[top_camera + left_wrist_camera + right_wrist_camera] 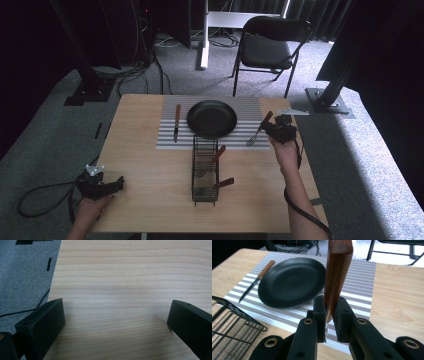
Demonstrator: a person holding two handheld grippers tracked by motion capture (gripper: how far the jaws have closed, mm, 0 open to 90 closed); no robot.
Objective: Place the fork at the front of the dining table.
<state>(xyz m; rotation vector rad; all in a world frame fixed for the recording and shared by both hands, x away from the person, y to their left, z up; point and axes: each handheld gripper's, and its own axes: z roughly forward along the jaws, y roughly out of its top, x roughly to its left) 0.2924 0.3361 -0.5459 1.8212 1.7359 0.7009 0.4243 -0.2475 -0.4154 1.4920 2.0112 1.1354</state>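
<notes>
A fork (257, 131) with a brown wooden handle (336, 275) is held at the right edge of the striped placemat (170, 139), and my right gripper (276, 129) is shut on it; in the right gripper view the jaws pinch the handle near its lower end. A black plate (212, 118) sits on the middle of the mat, and a wooden-handled knife (176, 121) lies to its left. My left gripper (116, 183) rests at the table's front left corner, open, with bare wood between its jaws (115, 322).
A black wire cutlery basket (204, 170) stands in front of the plate with two wooden-handled utensils (218, 155) in it. A folding chair (268, 47) stands beyond the table. Cables trail on the grey carpet at the left.
</notes>
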